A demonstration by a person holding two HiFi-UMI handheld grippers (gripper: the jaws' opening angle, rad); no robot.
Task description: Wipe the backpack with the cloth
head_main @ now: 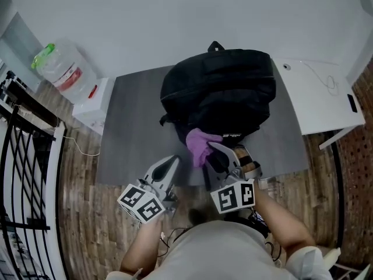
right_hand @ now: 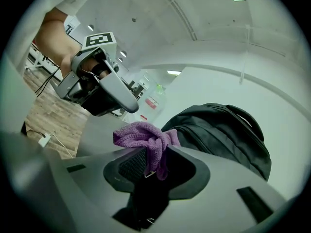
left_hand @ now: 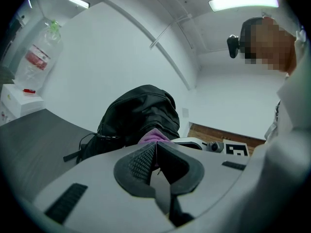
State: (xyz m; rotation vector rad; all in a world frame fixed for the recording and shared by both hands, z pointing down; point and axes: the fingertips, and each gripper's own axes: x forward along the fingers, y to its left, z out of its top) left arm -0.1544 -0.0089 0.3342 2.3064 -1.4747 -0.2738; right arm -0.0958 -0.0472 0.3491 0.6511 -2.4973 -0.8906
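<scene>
- Squarely on the grey mat (head_main: 131, 133) lies the black backpack (head_main: 217, 92). Its top handle points away from the person, and loose straps trail off its near-left corner.
- At the backpack's near edge sits the purple cloth (head_main: 200, 143), bunched into a loose wad. From the head view it overlaps the bag's lower rim, but whether it presses on the fabric cannot be told.
- The right gripper (head_main: 213, 150) has its jaws closed on the cloth. A fold hangs down between the two pads, while the bulk spills out past the tips and off to the left.
- The left gripper (head_main: 172, 163) has its jaws brought together at the tips, with nothing between them. Only the backpack and a scrap of purple show beyond.
- The left gripper is just to the left of the right one, over the near edge of the mat and short of the backpack, touching neither bag nor cloth.
- Off the mat's far-left corner stand a clear plastic jug (head_main: 61, 67) with a green cap and a white box (head_main: 93, 107).
- A white table (head_main: 317, 95) stands just right of the mat, and a black railing (head_main: 23, 156) runs along the left edge above the wood floor (head_main: 78, 214).
</scene>
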